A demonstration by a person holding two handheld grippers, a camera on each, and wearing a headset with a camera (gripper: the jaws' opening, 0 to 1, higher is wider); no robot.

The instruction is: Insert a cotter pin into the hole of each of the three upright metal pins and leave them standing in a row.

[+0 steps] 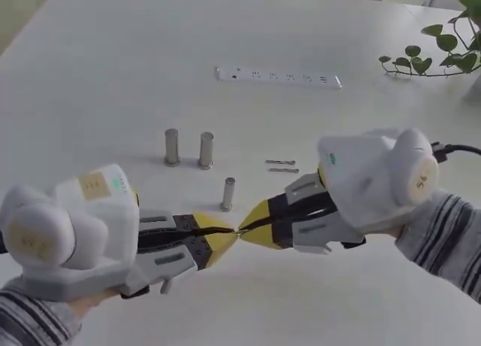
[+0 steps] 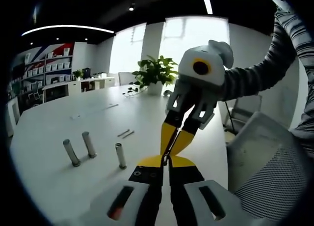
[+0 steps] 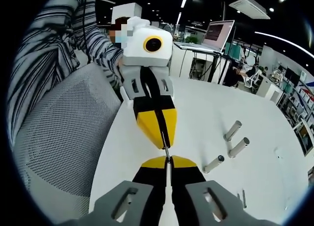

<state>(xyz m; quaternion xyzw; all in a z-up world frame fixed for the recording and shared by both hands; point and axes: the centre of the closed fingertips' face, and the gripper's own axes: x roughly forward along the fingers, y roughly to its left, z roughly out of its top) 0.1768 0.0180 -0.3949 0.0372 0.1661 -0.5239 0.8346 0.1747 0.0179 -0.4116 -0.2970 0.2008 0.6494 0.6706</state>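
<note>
Jaws of the left gripper (image 1: 229, 237) are closed to a thin line and pinch one end of the held cotter pin (image 1: 239, 232), just in front of the front metal pin (image 1: 228, 194). The right gripper (image 1: 246, 229) meets it tip to tip there, its jaws likewise pressed together on the other end of that pin. The front metal pin stands upright on the white tabletop (image 1: 113, 75). Behind it and to its left, the left rear metal pin (image 1: 172, 147) and the right rear metal pin (image 1: 206, 150) stand upright close together. Behind it and to its right, two loose cotter pins (image 1: 280, 162) lie flat, side by side. A power strip (image 1: 278, 77) lies well behind it, and a plant (image 1: 436, 53) trails far off to its right.
</note>
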